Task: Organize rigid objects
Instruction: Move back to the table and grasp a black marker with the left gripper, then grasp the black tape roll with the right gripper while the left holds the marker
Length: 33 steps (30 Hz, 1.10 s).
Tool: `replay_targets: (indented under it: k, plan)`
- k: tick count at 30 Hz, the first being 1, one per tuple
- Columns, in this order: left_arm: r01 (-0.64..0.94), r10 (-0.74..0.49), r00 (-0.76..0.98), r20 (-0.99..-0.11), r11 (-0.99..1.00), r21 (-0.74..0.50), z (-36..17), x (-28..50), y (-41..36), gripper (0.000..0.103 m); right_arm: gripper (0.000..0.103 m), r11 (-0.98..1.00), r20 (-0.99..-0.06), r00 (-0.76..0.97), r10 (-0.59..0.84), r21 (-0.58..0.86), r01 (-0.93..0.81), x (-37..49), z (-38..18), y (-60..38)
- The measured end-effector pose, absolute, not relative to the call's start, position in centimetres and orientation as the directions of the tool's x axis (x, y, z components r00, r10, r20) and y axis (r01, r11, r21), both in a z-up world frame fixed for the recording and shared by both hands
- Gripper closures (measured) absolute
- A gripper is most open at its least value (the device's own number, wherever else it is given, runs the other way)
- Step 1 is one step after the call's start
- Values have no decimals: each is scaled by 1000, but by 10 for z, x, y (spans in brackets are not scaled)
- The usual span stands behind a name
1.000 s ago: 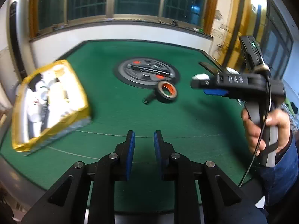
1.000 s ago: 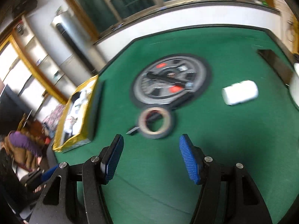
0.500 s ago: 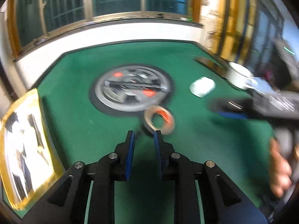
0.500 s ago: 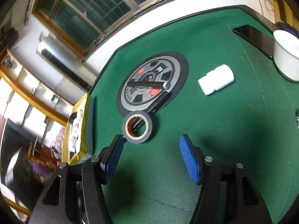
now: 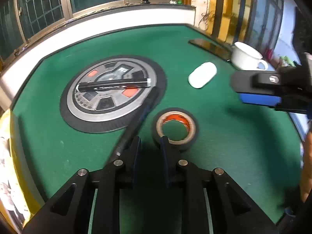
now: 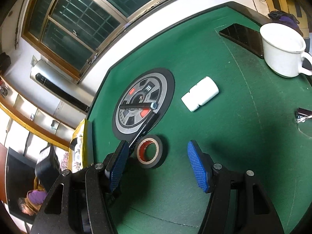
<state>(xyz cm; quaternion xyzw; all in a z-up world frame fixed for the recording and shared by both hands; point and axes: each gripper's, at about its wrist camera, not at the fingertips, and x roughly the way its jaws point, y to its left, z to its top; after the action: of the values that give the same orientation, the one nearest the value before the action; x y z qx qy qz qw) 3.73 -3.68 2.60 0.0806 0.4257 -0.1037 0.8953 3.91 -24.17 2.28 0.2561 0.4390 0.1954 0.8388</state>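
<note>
A black tape roll (image 5: pixel 176 129) with an orange-lined core lies flat on the green table. My left gripper (image 5: pixel 150 146) is shut and empty, its tips just short of the roll's near edge. A black pen (image 5: pixel 136 124) lies beside its left finger. In the right wrist view the tape roll (image 6: pixel 150 151) lies between my right gripper's (image 6: pixel 159 162) wide-open blue pads, nearer the left one. The pen (image 6: pixel 143 129) runs from there onto a round grey control panel (image 6: pixel 142 103). A white case (image 6: pixel 200 93) lies further off.
A white mug (image 6: pixel 282 48) and a black phone (image 6: pixel 242 35) sit at the far right edge; a binder clip (image 6: pixel 303 115) lies at right. A yellow box (image 5: pixel 7 165) of items stands at the left table edge. A black stick (image 5: pixel 115 83) rests across the control panel (image 5: pixel 111 91).
Both grippers have moved forward to the tape roll, which now sits right at their tips. The right gripper stays wide open and the left stays shut.
</note>
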Motion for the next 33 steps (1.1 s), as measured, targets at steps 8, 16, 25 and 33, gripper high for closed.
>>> replay_targets:
  k: [8, 16, 25, 33]
  plan:
    - [285, -168, 599, -783, 958, 13, 29, 69, -27, 85, 46, 792, -653, 507, 562, 602, -104, 43, 17, -237]
    - [277, -154, 588, -794, 961, 18, 17, 78, -24, 82, 46, 792, -654, 505, 563, 603, -101, 43, 16, -238]
    - [195, -123, 590, -798, 981, -7, 16, 59, -21, 88, 46, 805, -662, 507, 552, 582, -116, 43, 15, -234]
    - [61, -155, 592, -791, 987, -148, 13, -27, 15, 90, 36, 852, -703, 488, 518, 476, -219, 39, 14, -204]
